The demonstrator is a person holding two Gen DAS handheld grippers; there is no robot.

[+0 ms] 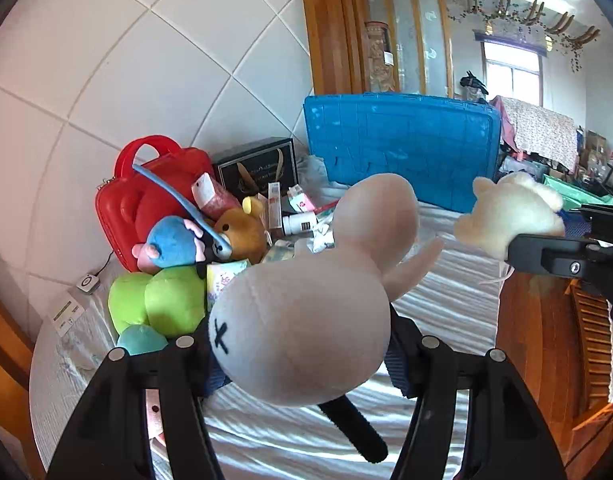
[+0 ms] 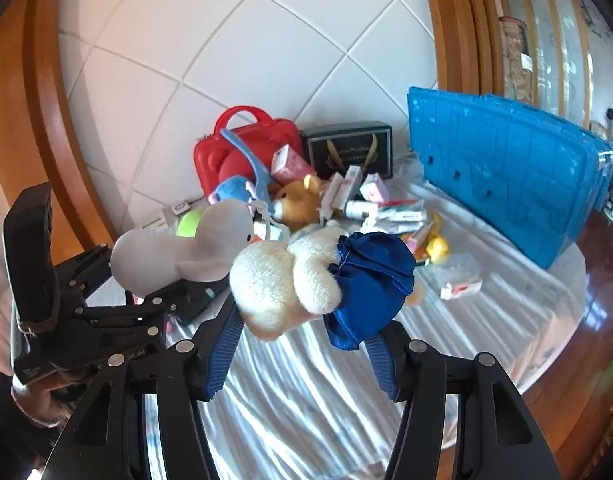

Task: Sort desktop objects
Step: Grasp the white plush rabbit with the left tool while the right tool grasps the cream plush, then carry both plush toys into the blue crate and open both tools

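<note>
A round table (image 2: 506, 344) under a white ribbed cloth (image 1: 446, 300) fills the lower half of both views, its polished wooden rim bare at the lower right of the right wrist view. Behind it, a white tiled wall (image 1: 126, 60) takes the upper left, and wooden door frames run up the top centre. A bright window (image 1: 512, 76) sits in the upper right of the left wrist view.

The clutter is packed at the table's far side: a red carry case (image 2: 246, 148), a black gift box (image 2: 348, 150), a brown teddy bear (image 2: 298, 200), a green plush (image 1: 158, 300) and small cartons. A blue plastic crate (image 2: 506, 176) lies tipped on its side at the right. The near cloth at the bottom of each frame is bare.

The left gripper (image 1: 302, 364) holds a pale grey plush mouse (image 1: 306, 320) between its half-spread jaws, lifted clear of the cloth. The right gripper (image 2: 302, 360) grips a cream plush bear in a blue satin dress (image 2: 298, 280) likewise, just right of the mouse.
</note>
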